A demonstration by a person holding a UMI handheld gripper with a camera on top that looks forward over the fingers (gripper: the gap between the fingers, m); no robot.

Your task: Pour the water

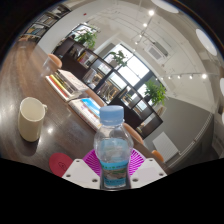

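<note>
Showing the gripper with a clear plastic water bottle standing upright between its two fingers, blue cap uppermost and apparently screwed on. The magenta pads sit against either side of the bottle's lower body with no gap visible, so the jaws read as closed to the bottle's width and gripping it. Liquid fills roughly the lower half of the bottle, under a pale label band. A cream mug stands well apart, ahead of and to the left of the fingers, on the dark surface; it is upright, mouth open, and is the likely receiving vessel. A small pink round object lies on the surface just left of the left finger; what it is cannot be told. Beyond are shelves and potted plants in a bright room.

Judged from this view, the step in hand is carrying the bottle toward the mug, with pouring not yet begun. To do it well, hold the grip firm on the lower body so the bottle cannot slip when tilted, bring its neck over the mug's mouth before rotating, and tilt slowly. The cap, if truly closed, must come off first, or no water will flow.
</note>
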